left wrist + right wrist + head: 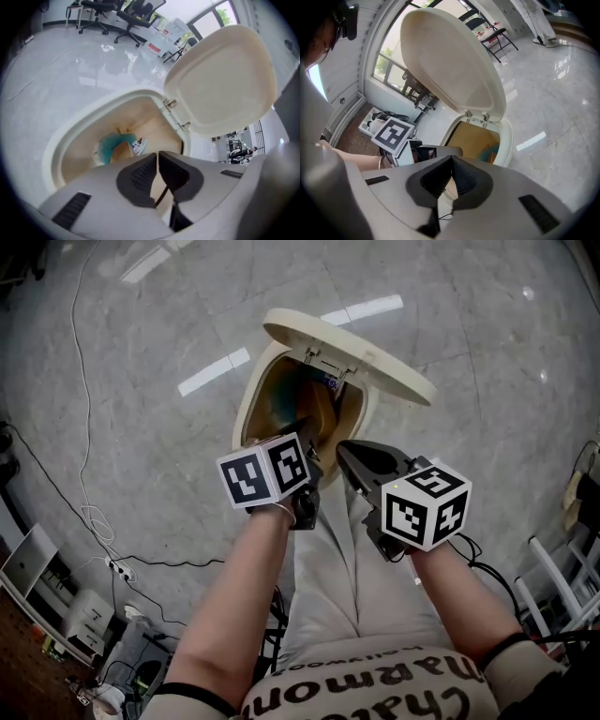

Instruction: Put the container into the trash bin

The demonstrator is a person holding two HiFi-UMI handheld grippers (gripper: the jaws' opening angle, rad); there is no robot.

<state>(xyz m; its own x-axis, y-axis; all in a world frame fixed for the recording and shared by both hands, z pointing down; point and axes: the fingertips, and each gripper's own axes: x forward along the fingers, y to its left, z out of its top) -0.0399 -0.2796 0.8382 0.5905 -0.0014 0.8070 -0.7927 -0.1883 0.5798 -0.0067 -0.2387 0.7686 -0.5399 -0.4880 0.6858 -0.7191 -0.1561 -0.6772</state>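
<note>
The cream trash bin (246,399) stands on the floor with its lid (375,352) swung up and back. Inside it lies the container (112,143), with a teal top and a printed label; the right gripper view also catches this container (491,152) through the opening. My left gripper (305,427) hangs over the bin's near rim. Its jaws (157,154) stand a narrow slit apart with nothing between them. My right gripper (345,448) is beside it at the near rim, and its tips (452,159) meet with nothing in them.
Grey marble floor surrounds the bin. Cables (89,512) and a power strip (117,568) lie at the left. Office chairs (126,18) stand far behind the bin, and a folding chair (487,33) is farther off. The person's legs (328,568) are just before the bin.
</note>
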